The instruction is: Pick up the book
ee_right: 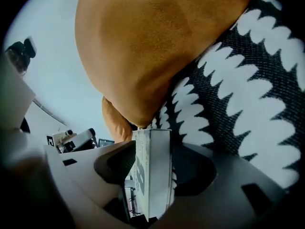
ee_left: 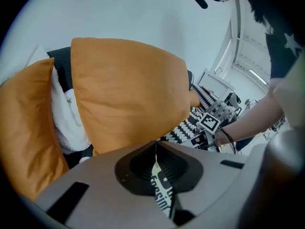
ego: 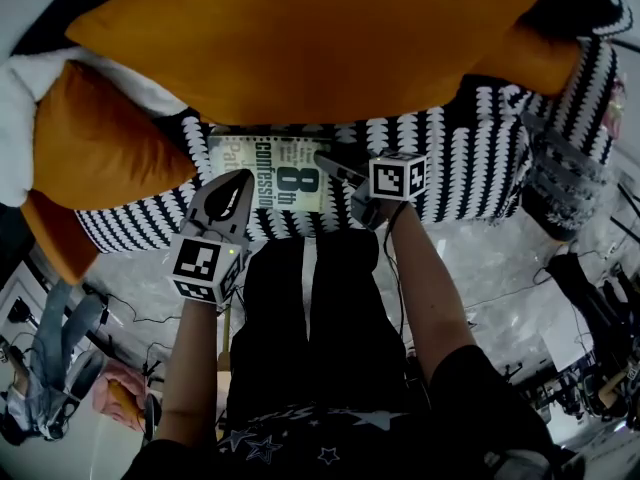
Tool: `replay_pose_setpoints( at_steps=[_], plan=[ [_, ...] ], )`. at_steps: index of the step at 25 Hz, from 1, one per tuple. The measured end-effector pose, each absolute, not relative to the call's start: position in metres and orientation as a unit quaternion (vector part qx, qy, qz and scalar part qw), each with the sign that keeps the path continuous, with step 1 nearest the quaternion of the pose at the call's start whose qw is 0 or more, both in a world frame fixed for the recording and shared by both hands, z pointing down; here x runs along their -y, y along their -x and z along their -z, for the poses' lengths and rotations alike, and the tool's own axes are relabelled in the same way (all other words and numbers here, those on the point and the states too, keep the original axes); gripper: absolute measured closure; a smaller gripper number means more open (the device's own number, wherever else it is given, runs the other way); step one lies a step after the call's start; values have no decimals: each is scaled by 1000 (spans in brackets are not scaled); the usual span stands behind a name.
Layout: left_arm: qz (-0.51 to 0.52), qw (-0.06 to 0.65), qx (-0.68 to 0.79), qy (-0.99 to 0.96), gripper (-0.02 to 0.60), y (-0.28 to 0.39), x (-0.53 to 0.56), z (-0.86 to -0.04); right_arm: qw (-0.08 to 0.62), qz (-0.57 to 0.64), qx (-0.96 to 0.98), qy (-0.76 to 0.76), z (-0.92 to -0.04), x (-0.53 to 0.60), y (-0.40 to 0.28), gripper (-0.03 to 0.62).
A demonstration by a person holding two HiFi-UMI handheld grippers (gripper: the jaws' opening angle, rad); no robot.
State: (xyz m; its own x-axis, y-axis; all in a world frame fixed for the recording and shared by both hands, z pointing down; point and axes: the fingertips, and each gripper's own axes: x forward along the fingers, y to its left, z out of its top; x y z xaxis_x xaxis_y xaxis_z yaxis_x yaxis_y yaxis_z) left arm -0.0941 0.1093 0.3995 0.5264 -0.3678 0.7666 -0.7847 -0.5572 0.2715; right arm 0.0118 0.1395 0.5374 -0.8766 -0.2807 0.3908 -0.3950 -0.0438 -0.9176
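head view shows the book [ego: 275,173] lying face up on the black-and-white patterned seat [ego: 470,158], its far edge just under the big orange cushion [ego: 300,38], with one gripper at each end.

the left gripper [ego: 240,180] is clenched, but only on a thin printed leaf of the book, seemingly the cover. left gripper view shows that sheet edge-on where the jaws meet. the right gripper [ego: 325,161] is released: right gripper view shows the whole thickness of the book standing between its spread jaws, with dark gaps on both sides, so nothing presses on it.

the main risk, as i judge it, is lifting now. the left grip has the cover alone, so the book would likely swing open and hang from that leaf, which could bend, tear or slide out. the right jaws would give no support until they close on the page block. the overhanging cushion could also drag on the far edge as the book rises.

the left forearm comes up from the lower left, its gripper tipped steeply down onto the book's left end. the right forearm reaches in from the lower right, its gripper closer to level and aimed leftward at the book's right end.
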Motion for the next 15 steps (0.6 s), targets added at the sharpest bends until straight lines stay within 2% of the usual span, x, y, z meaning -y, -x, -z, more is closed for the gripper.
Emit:
replay_pose_setpoints(
  at_steps=[7, 12, 15],
  plan=[
    [-327, 316, 360, -815, 569, 107, -108, -399, 12, -667, 725, -172, -500, -122, 44, 358],
    [-323, 313, 372, -812, 569, 118, -113, -387, -13, -659, 734, -163, -476, -114, 60, 359],
    [-320, 317, 382, -807, 569, 135, -117, -389, -5, -658, 741, -130, -471, -120, 75, 359]
  ],
)
